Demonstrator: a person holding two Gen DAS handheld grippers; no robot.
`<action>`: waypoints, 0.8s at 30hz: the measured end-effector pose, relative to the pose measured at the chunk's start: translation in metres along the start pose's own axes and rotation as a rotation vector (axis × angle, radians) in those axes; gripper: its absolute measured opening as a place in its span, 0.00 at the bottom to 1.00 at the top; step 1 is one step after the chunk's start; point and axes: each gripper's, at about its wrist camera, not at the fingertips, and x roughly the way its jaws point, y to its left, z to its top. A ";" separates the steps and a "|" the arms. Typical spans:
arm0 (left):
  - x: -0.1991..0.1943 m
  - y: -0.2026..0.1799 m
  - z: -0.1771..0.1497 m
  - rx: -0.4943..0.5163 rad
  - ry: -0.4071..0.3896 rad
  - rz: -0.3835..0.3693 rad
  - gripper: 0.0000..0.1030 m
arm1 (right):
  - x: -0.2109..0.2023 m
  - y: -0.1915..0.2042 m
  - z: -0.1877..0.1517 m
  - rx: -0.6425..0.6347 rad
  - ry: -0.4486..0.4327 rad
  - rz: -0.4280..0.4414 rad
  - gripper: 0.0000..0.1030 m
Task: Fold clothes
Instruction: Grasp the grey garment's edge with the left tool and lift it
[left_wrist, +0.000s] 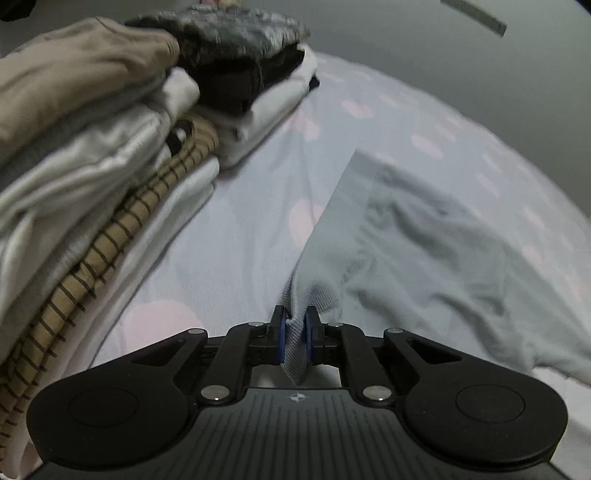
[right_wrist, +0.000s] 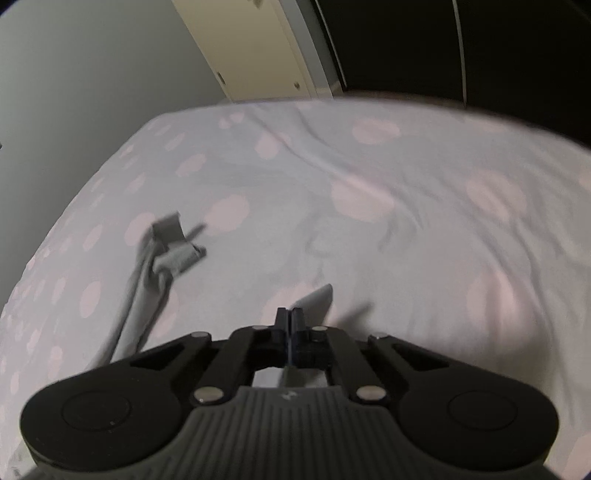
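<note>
So both hand-held grippers are clamped onto the same pale grey-blue garment (left_wrist: 424, 236) lying on the bed (left_wrist: 236, 236), which has a light sheet with pink blotches on it. The left hand-held gripper (left_wrist: 294, 334) has its blue-padded fingers (left_wrist: 281, 332) pinched nearly together on a ribbed edge, probably a cuff or hem, and the cloth bunches up between them and pokes out behind. The rest of the garment spreads ahead and off to the right of that gripper, wrinkled, flat on the sheet.

Just to the left of it sits a stack of folded clothes (left_wrist: 92, 155): a tan piece on top, whitish ones under it, a tan one with dark stripes lower down, and a dark speckled item further back.

The right hand-held gripper (right_wrist: 291, 325) looks closed all the way on a thin bit of the same grey fabric (right_wrist: 314, 301), which sticks up just ahead and right of the fingertips. It's blurry though, so I can't say which part of the garment that is. Ahead and left of it, a long grey strip (right_wrist: 147, 280) trails across the sheet with a crumpled end.
</note>
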 end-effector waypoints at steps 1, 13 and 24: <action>-0.004 0.000 0.003 -0.007 -0.011 -0.007 0.11 | -0.006 0.004 0.005 -0.010 -0.019 0.001 0.01; -0.065 0.005 0.039 0.047 -0.007 0.010 0.11 | -0.074 -0.005 0.018 -0.091 -0.066 -0.055 0.01; -0.056 0.018 0.010 0.240 0.146 0.166 0.11 | -0.062 -0.105 -0.051 -0.037 0.100 -0.330 0.00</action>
